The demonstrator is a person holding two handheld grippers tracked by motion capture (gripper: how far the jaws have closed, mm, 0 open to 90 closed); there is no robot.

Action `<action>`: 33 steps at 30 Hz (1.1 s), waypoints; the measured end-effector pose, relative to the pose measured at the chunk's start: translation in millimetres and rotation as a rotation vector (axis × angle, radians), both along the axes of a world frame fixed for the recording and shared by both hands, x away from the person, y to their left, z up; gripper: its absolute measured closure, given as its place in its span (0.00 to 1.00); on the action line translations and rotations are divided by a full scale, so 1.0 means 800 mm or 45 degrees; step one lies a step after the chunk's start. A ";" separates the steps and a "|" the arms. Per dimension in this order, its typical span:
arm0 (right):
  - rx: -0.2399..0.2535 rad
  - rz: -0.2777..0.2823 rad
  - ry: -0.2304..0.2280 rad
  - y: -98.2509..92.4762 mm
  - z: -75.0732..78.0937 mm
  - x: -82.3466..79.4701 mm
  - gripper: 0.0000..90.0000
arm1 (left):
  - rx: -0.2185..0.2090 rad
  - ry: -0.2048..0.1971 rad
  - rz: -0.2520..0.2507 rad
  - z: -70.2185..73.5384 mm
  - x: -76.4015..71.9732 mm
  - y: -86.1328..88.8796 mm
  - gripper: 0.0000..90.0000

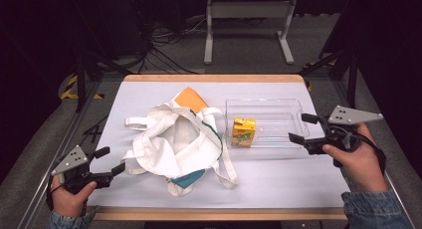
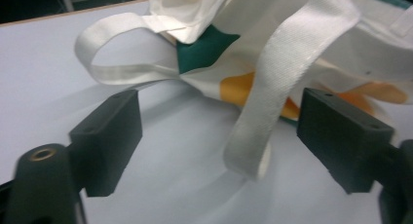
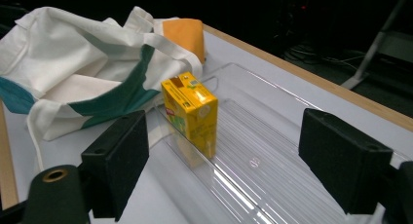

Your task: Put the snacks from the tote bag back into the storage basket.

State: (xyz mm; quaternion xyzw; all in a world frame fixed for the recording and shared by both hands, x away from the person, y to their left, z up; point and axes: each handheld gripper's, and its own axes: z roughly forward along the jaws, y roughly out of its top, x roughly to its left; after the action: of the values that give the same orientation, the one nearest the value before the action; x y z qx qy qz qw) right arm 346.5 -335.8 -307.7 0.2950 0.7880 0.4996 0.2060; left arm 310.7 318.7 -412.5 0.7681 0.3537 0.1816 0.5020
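The yellow juice carton (image 1: pixel 243 132) is seen standing upright at the left end of the clear plastic tray (image 1: pixel 278 107), its long axis vertical, on the white desk (image 1: pixel 278 179). Just beside that end of the tray lies the white tote bag (image 1: pixel 169 142), crumpled, its mouth turned toward the tray and its orange and teal patches showing.

The right hand-held gripper (image 1: pixel 299 128) is held at the tray's right end with its jaws spread wide and nothing between them; they are pointed left along the tray, so the carton lies straight ahead of them, as the right gripper view confirms with the carton (image 3: pixel 191 112) framed between the two black jaws but well ahead. This gripper is judged the nearer to the carton, and the tray's open bed leaves a free lane, bounded by the low clear walls on either side.

The left hand-held gripper (image 1: pixel 110 161) is held at the desk's near left corner, jaws likewise spread. In the left gripper view a white strap (image 2: pixel 272 95) of the bag (image 2: pixel 341 34) hangs between the jaws without being pinched. Open desk is left in front of the bag and tray, while the wooden edge (image 1: pixel 214 78) closes the far side.
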 end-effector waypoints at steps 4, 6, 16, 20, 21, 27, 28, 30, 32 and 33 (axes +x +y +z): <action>0.006 -0.086 0.008 -0.019 -0.019 -0.013 0.19 | 0.022 0.020 -0.005 -0.006 -0.002 0.004 0.13; 0.009 -0.108 0.015 -0.024 -0.027 -0.016 0.19 | 0.021 0.018 -0.005 -0.008 -0.002 0.006 0.13; 0.025 -0.254 0.099 -0.042 -0.094 -0.027 0.19 | -0.010 0.062 0.037 -0.025 0.005 0.019 0.04; 0.009 -0.322 0.055 -0.043 -0.117 -0.024 0.19 | 0.044 0.034 0.036 -0.037 0.009 0.018 0.04; 0.007 -0.323 0.070 -0.042 -0.123 -0.024 0.19 | 0.053 0.034 0.037 -0.040 0.011 0.018 0.04; -0.102 -0.359 0.155 -0.039 -0.150 -0.017 0.18 | 0.062 0.079 0.062 -0.052 0.016 0.021 0.03; -0.124 -0.361 0.167 -0.039 -0.154 -0.016 0.18 | 0.062 0.078 0.066 -0.052 0.016 0.020 0.03; -0.164 -0.368 0.191 -0.038 -0.159 -0.014 0.18 | 0.071 0.079 0.065 -0.053 0.017 0.019 0.03; -0.200 -0.371 0.228 -0.034 -0.165 -0.011 0.17 | 0.090 0.083 0.068 -0.052 0.017 0.018 0.04; -0.217 -0.359 0.245 -0.032 -0.167 -0.010 0.16 | 0.098 0.081 0.068 -0.052 0.017 0.017 0.04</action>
State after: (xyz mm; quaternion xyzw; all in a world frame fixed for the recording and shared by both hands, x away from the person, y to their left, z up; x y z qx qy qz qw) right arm 338.8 -361.2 -440.9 0.4302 0.7945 0.3666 0.2221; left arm 324.1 332.5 -454.3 0.7826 0.3825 0.1837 0.4555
